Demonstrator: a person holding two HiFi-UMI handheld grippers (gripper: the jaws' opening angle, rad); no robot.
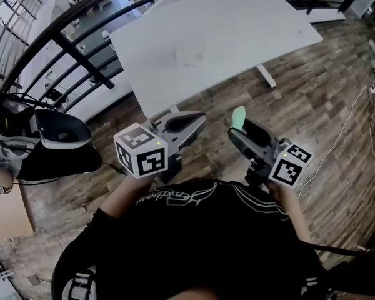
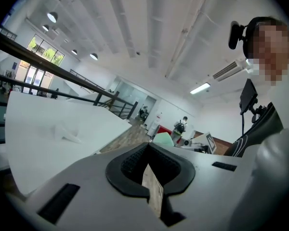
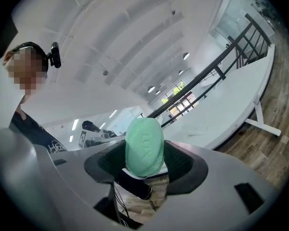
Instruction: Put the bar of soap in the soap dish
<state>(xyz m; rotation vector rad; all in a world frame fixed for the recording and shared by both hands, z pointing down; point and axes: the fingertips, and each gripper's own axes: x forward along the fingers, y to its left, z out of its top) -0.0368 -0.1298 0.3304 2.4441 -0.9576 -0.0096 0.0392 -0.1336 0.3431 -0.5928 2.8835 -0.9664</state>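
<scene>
Transport step in hand; right tool point(image 3: 144, 163) pinched the soap point(image 3: 144, 143), held aloft, short of the counter point(image 1: 237, 36); left tool point(image 2: 151, 171) pressed together, empty; no dish showed; next move probably called for locating it.

The person holds both grippers close in front of the body, side by side but apart, and both are tilted upward and forward. The left gripper point(image 1: 197, 120) points a little toward the right one. Its jaws are pressed together with only a thin slit between them, and nothing is between them. Its marker cube point(image 1: 141, 150) sits near the hand, and the bare left forearm point(image 1: 122, 199) comes out from a black sleeve. The right gripper point(image 1: 240, 130) points a little toward the left one, and its jaws are closed on a green bar of soap point(image 3: 144, 147), which stands out past the tips. Its marker cube point(image 1: 290, 164) is at the rear, above the right forearm point(image 1: 295, 212).
</scene>
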